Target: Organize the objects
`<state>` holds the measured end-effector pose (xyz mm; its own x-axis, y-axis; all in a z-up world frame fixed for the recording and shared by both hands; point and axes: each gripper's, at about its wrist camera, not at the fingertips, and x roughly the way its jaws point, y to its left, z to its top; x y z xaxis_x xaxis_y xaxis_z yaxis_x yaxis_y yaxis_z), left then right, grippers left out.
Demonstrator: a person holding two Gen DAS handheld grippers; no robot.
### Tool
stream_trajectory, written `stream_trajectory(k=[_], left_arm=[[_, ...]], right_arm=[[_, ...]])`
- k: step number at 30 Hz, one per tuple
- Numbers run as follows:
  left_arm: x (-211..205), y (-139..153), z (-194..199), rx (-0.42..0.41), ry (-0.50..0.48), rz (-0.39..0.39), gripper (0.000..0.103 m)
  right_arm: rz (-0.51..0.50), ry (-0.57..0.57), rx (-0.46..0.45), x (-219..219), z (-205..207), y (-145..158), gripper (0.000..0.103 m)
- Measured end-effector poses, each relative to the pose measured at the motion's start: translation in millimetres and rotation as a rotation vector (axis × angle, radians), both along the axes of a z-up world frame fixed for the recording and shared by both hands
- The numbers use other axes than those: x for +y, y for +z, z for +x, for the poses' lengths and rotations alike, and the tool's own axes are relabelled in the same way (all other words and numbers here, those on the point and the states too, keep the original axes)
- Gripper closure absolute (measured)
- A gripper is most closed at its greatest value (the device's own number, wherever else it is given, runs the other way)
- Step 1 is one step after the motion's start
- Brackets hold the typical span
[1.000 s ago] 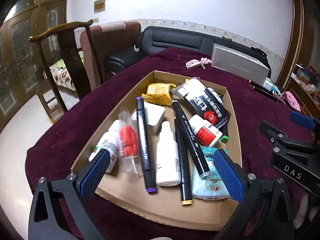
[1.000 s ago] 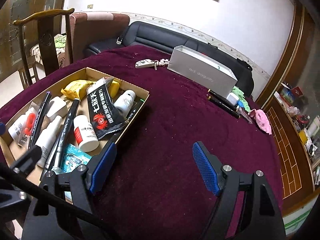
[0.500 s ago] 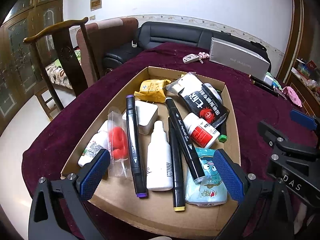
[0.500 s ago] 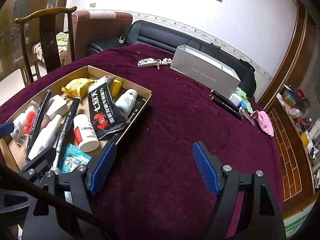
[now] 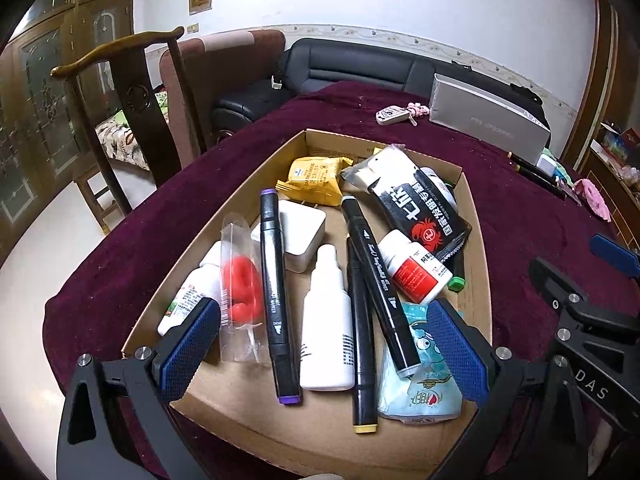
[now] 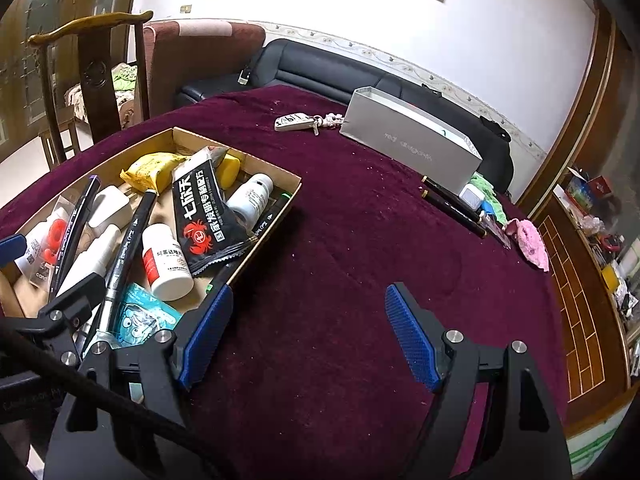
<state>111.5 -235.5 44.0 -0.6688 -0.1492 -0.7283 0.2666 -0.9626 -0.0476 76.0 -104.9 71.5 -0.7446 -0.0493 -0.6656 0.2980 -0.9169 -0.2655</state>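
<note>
The left gripper (image 5: 320, 344) is hovering released over the cardboard tray (image 5: 478, 240); the right gripper (image 6: 308, 336) is idling released; best straddling the white dropper bottle (image 5: 326, 328) squarely.

Cardboard tray (image 5: 256, 184): shallow, open-topped, brown, sits on worktop, crowded.
Markers: three black, lying lengthwise; purple-capped marker (image 5: 274, 292) left, yellow-capped marker (image 5: 362, 344) centre, grey-capped marker (image 5: 378, 284) crossing over it.
White dropper bottle (image 5: 326, 328): on its side between markers.
Red-labelled pill bottle (image 5: 410, 266): lying on its side, right.
Black crab-print sachet (image 5: 416, 204): far right, overlapping another bottle.
Yellow packet (image 5: 314, 180): far end.
</note>
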Motion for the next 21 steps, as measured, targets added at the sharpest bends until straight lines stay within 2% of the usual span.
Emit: stream_trajectory(k=[8,21], left_arm=[[9.8,0.6,0.3,-0.007,-0.021,-0.005,0.002],[6.6,1.5,2.7,-0.005,0.009,-0.020,0.002]], right_arm=[[-0.008,-0.009,0.007,6.2,0.9,1.8,0.024],[-0.015,0.000,0.006,5.5,6.6,1.4,0.024]])
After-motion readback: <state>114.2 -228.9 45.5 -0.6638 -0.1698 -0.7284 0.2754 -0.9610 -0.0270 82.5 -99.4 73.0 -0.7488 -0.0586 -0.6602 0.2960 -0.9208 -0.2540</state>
